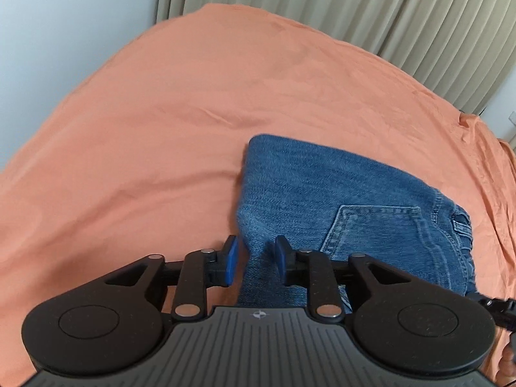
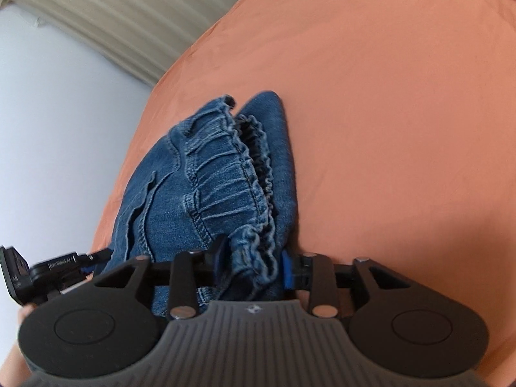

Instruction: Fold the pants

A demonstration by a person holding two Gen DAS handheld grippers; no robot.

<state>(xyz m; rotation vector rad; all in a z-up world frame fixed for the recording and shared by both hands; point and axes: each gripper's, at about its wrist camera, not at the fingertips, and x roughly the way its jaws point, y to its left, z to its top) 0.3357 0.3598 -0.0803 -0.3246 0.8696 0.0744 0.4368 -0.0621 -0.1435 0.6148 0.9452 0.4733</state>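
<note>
Blue denim pants (image 1: 338,206) lie folded into a compact bundle on the orange sheet, back pocket facing up. My left gripper (image 1: 256,258) is open, its blue pads either side of the bundle's near left edge, with denim between them but not pinched. In the right wrist view the pants (image 2: 206,174) show their gathered elastic waistband. My right gripper (image 2: 253,266) has its jaws around the waistband end, with the cloth filling the gap; it appears shut on it. The left gripper shows at the left edge of the right wrist view (image 2: 48,271).
The orange bed sheet (image 1: 193,113) covers the whole work surface. Beige pleated curtains (image 1: 354,6) hang behind the bed, and a pale wall (image 1: 48,32) stands at the left. The bed's edge (image 2: 135,148) runs close to the pants in the right wrist view.
</note>
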